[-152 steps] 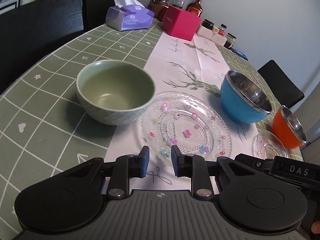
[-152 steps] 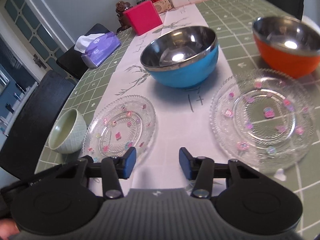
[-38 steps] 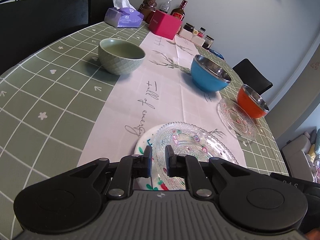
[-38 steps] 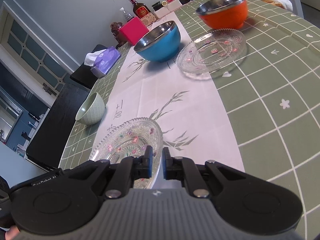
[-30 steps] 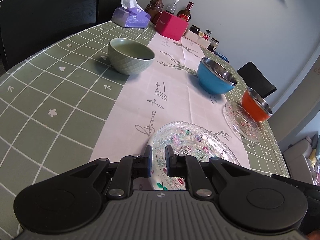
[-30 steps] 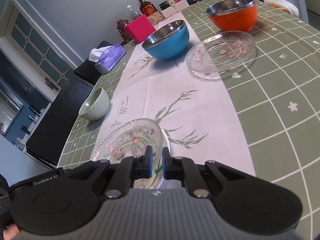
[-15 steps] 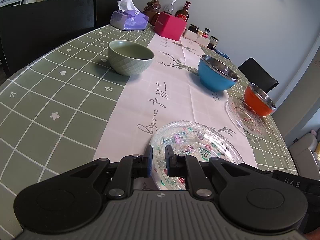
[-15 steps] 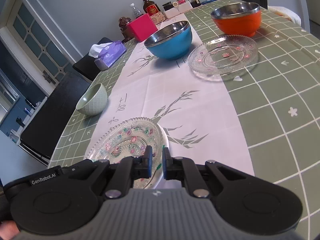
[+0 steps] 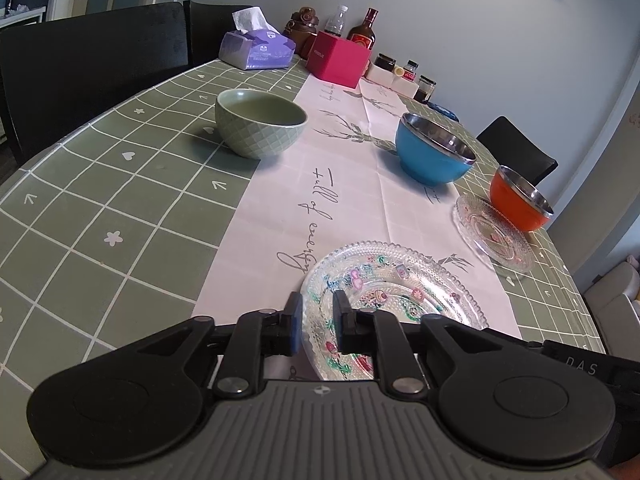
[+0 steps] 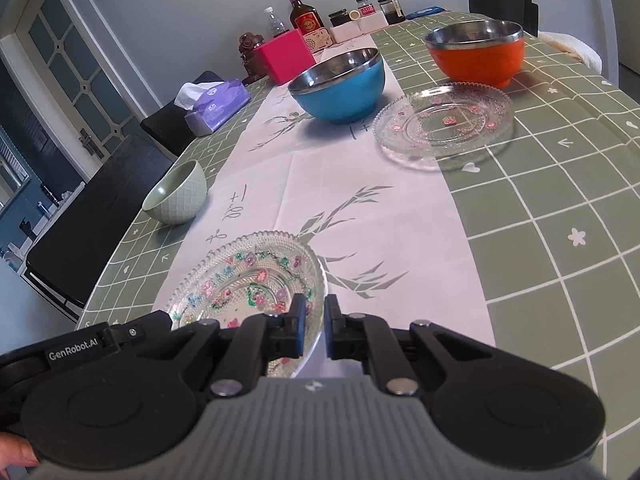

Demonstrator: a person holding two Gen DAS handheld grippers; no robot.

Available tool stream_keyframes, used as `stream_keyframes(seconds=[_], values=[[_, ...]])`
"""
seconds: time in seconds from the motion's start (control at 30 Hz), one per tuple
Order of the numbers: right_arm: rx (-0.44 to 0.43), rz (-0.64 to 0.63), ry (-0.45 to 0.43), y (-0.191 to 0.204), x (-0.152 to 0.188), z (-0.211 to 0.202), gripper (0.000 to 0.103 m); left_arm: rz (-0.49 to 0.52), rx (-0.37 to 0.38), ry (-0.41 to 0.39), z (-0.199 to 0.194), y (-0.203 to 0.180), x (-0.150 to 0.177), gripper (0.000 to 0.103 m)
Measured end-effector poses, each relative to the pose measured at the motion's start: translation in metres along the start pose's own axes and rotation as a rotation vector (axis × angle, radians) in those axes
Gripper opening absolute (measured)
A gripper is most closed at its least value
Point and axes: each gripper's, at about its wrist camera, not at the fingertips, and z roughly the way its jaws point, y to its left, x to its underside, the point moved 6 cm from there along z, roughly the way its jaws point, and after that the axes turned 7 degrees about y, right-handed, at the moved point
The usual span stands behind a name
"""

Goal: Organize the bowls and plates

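Indoors, a green checked table [image 9: 100, 184] with a white runner [image 10: 328, 184] sits against a grey wall, black chairs beside it. Both tongs — left tongs [image 9: 316, 322] and right tongs [image 10: 314, 322] — are nearly closed, pinching opposite rims of one glass plate [image 9: 392, 284] at the near end of the runner.

**Two low wrist views, same surface, opposite sides**

Left wrist view: sits low behind the left hand-held gripper [image 9: 314, 330], facing along the surface [image 9: 120, 184] toward the far wall. Right wrist view: low behind the right hand-held gripper [image 10: 314, 326], angled leftward. Both very near the glass plate [image 9: 394, 288] [image 10: 248, 276]; both share green bowl [image 9: 260, 122] [image 10: 176, 194], blue bowl [image 9: 434, 152] [image 10: 340, 82].
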Motion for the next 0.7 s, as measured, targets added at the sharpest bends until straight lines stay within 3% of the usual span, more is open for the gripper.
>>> stream_keyframes(seconds=[0.13,0.3,0.4,0.43,0.47,0.53,0.7], values=[[0.013,-0.024,-0.004,0.003,0.001,0.000,0.007,-0.024,-0.012,-0.029,-0.006,0.007,-0.002,0.045],[0.003,-0.021,0.003,0.001,0.000,0.000,0.010,-0.050,-0.018,-0.098,-0.017,0.012,-0.008,0.065],[-0.005,-0.005,-0.015,0.000,-0.001,-0.003,0.012,-0.027,-0.048,-0.150,-0.026,0.010,-0.012,0.068],[-0.003,-0.002,-0.023,0.001,-0.002,-0.006,0.019,-0.012,-0.053,-0.171,-0.028,0.008,-0.014,0.068],[-0.003,-0.001,-0.032,0.001,-0.003,-0.008,0.033,0.007,-0.060,-0.194,-0.031,0.006,-0.015,0.068],[0.004,-0.005,-0.052,0.001,-0.005,-0.014,0.045,0.048,-0.088,-0.222,-0.036,0.000,-0.018,0.068],[0.022,-0.048,-0.104,0.003,-0.010,-0.028,0.065,0.089,-0.116,-0.298,-0.046,-0.017,-0.025,0.068]])
